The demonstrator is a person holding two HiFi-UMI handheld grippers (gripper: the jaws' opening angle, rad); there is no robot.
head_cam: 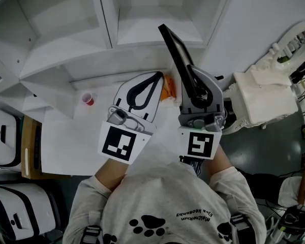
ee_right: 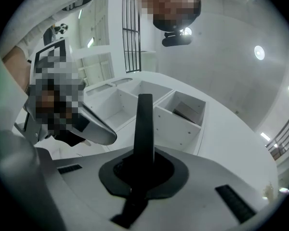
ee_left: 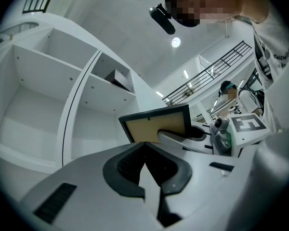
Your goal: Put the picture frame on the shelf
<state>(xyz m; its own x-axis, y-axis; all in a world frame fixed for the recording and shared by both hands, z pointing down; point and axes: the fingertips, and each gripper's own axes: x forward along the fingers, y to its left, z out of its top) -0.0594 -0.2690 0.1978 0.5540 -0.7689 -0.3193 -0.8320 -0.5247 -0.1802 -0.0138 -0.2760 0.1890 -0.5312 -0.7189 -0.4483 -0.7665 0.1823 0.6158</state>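
Note:
My right gripper (head_cam: 189, 78) is shut on a black picture frame (head_cam: 174, 47), which sticks up and away toward the white shelf (head_cam: 112, 32). In the right gripper view the frame (ee_right: 144, 121) stands edge-on between the jaws of the right gripper (ee_right: 144, 153), with the shelf's open compartments (ee_right: 156, 114) behind it. My left gripper (head_cam: 159, 76) hangs just left of it, shut with nothing in it. The left gripper view shows the left gripper (ee_left: 144, 144) with its tips touching. Beyond it is the frame's tan back (ee_left: 156, 128), with the shelf (ee_left: 62, 95) to the left.
A small red cup (head_cam: 88, 99) stands on the white table (head_cam: 66, 141) left of the grippers. Something orange (head_cam: 166, 91) lies between the grippers. A bulky white machine (head_cam: 264, 98) sits to the right, and white cases (head_cam: 5, 131) stand at the left.

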